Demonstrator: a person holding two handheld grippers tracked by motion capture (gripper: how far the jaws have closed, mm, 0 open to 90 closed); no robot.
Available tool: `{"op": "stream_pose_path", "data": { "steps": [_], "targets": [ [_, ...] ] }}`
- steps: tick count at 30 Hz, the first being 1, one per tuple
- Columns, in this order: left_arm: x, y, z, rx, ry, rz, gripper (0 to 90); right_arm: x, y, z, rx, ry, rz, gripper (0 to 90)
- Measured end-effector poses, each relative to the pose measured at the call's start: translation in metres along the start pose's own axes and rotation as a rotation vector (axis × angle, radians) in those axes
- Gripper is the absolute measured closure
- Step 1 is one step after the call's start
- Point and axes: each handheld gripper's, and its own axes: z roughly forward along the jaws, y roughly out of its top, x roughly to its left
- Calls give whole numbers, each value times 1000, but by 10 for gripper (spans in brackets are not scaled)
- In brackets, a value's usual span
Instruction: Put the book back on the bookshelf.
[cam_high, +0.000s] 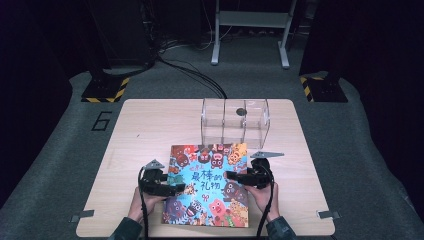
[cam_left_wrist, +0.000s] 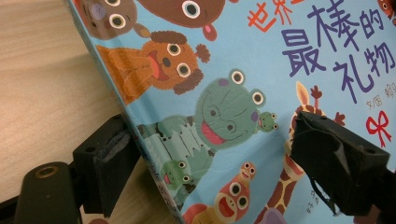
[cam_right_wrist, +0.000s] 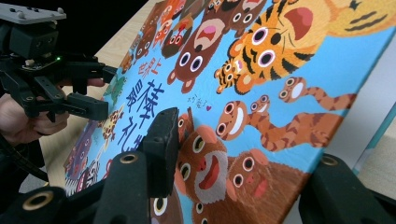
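1. High view: a picture book (cam_high: 207, 185) with a blue cover of cartoon animals lies on the wooden tabletop (cam_high: 145, 125) in the lower middle of the frame. Just above it stands a clear plastic box (cam_high: 235, 122). The left claw (cam_high: 175, 189) sits at the book's left edge, the right claw (cam_high: 231, 176) at its right edge.
2. Left gripper view: the left claw (cam_left_wrist: 205, 154) is open, with one jaw at the lower left beside the book's (cam_left_wrist: 261, 74) edge and the other at the lower right over the cover. The pads do not press on it.
3. Right gripper view: the right claw (cam_right_wrist: 243, 163) grips the book (cam_right_wrist: 280, 93), one jaw on the cover and one behind the raised edge. The left claw (cam_right_wrist: 95, 91) shows at the upper left.
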Motion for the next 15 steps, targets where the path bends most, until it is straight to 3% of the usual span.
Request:
{"op": "stream_pose_path", "data": {
  "steps": [3,5,11,12,13,15],
  "targets": [
    [0,2,-3,-9,1,5,196,0,3,0,10,-9,7,517],
    [1,3,-6,-8,6,31,217,0,4,-1,17,-13,14,514],
    [-1,6,-9,-13,16,36,264,-2,8,0,31,-29,16,499],
    [-2,6,-8,-32,21,26,264,-2,8,0,31,-29,16,499],
    [-2,7,-11,-22,27,52,286,-3,9,1,39,-45,21,488],
    [-2,8,-11,-23,29,51,295,-4,10,1,45,-49,28,486]
  ]
}}
